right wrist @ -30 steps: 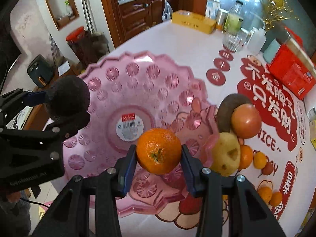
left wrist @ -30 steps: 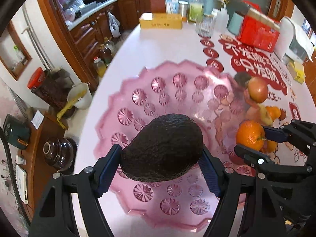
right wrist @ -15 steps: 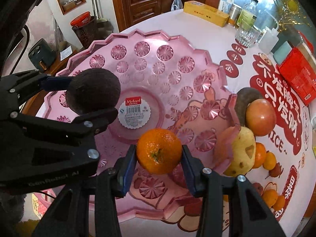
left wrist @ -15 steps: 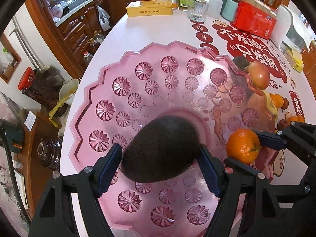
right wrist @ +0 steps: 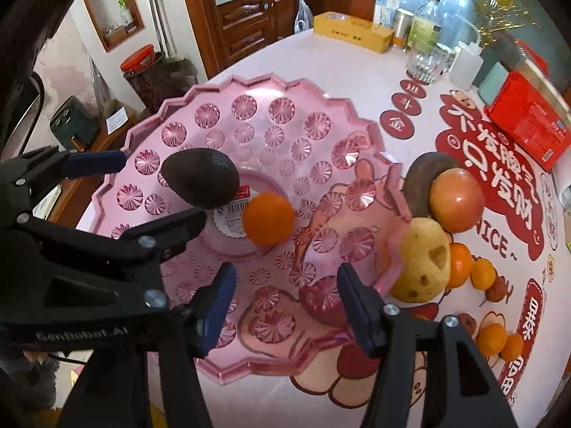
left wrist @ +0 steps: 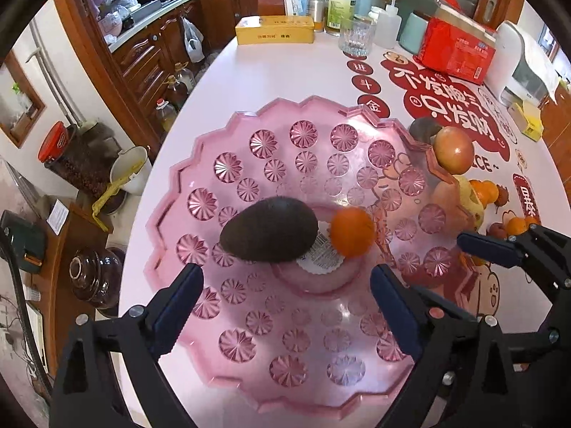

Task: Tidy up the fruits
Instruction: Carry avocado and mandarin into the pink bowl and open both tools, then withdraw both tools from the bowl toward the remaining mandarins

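Note:
A dark avocado (left wrist: 269,229) and an orange mandarin (left wrist: 352,232) lie side by side in the middle of the pink scalloped glass bowl (left wrist: 249,363). Both show in the right wrist view too, avocado (right wrist: 200,178) and mandarin (right wrist: 268,218), in the bowl (right wrist: 321,135). My left gripper (left wrist: 285,303) is open and empty, just behind the avocado. My right gripper (right wrist: 285,299) is open and empty, just behind the mandarin. The right gripper's fingers (left wrist: 485,248) show at the right of the left wrist view.
Loose fruit lies right of the bowl: a red-orange apple (right wrist: 456,199), a brown fruit (right wrist: 421,178), a yellow pear-like fruit (right wrist: 423,260), several small mandarins (right wrist: 481,273). A yellow box (left wrist: 274,30), a glass (left wrist: 355,37), bottles and a red box (left wrist: 456,50) stand at the table's far end.
Both grippers have opened and pulled back. The avocado and the mandarin have dropped out of the jaws into the middle of the bowl.

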